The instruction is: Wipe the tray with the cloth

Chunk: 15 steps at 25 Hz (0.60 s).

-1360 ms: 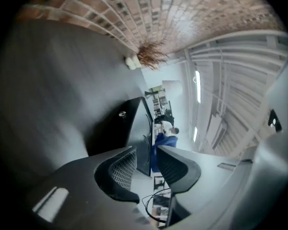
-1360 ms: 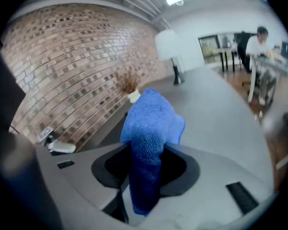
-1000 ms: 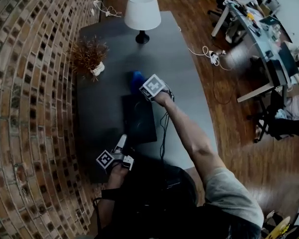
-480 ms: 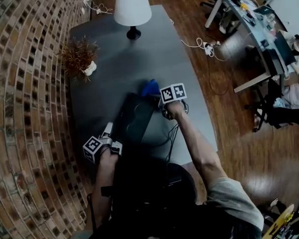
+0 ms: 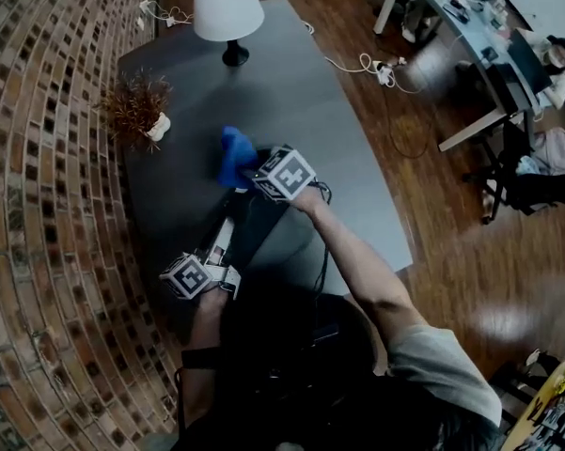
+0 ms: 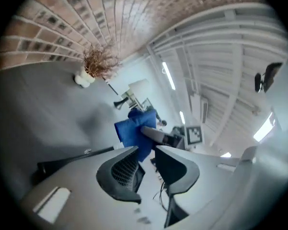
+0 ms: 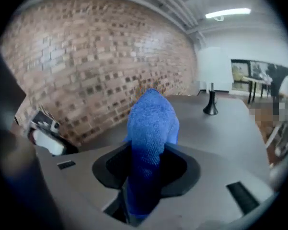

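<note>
The dark tray [image 5: 258, 216] lies at a slant on the grey table [image 5: 338, 139], its near end raised. My left gripper [image 5: 226, 231] sits at that near end. Its jaws have just been closing and now stand narrow [image 6: 149, 152], with the tray's thin dark edge [image 6: 72, 159] running off beside them. My right gripper [image 5: 254, 169] hangs above the tray's far end, shut on the blue cloth [image 5: 233, 158]. The cloth [image 7: 151, 123] bulges up between the jaws [image 7: 146, 169], and the left gripper view also catches this cloth [image 6: 134, 128].
A white lamp [image 5: 227, 7] stands at the table's far end. A dried plant in a white pot [image 5: 136, 109] sits by the brick wall [image 5: 47, 205]. Cables [image 5: 371, 67] lie on the wooden floor, with desks [image 5: 489, 54] beyond the table's right edge.
Both grippers have risen. The right one carried the cloth up off the table and to the left. The left one closed at the tray's near end, and the tray now looks tilted.
</note>
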Motion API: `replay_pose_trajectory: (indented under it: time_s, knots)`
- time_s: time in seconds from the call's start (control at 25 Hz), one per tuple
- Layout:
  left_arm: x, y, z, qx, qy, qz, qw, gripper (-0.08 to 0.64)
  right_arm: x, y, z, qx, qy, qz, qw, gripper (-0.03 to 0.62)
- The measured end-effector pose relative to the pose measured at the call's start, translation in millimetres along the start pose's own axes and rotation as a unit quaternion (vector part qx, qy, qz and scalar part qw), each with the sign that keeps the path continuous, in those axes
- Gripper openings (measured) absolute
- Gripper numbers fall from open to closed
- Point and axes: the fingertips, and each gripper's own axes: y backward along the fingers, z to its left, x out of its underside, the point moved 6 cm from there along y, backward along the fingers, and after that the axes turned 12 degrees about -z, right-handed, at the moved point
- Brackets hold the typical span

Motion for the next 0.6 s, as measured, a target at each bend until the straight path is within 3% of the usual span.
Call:
replay_pose_trajectory:
  time_s: [0.08,0.16,0.28,0.4,0.48,0.52,0.6]
  knots:
    - [22,10,14,-0.046,-0.036,0.055,0.9968,0.095,28,-17,5,0.002,0.049,0.094,0.994,0.143]
    - [27,24,19,-0.074,-0.056,0.070,0.9932,0.095,59,1,9,0.004,0.047,0.121,0.992,0.143]
    - [13,48,27,-0.117,-0.082,0.041,0.9889,0.095,92,69,16,0.023,0.013,0.097,0.995,0.143]
    - [0,81,48,-0.200,-0.095,-0.007,0.9753,0.097,142,133,8,0.065,-0.016,0.168,0.983,0.143]
    - [1,95,60,-0.239,-0.055,-0.043,0.9686,0.116,154,153,-22,0.121,-0.020,0.176,0.977,0.143]
    - [5,98,67,-0.249,-0.020,-0.063,0.9664,0.132,144,153,-37,0.136,-0.034,0.138,0.981,0.143]
    - [13,97,75,-0.243,0.057,-0.107,0.9624,0.138,115,133,-56,0.127,-0.091,0.033,0.987,0.143]
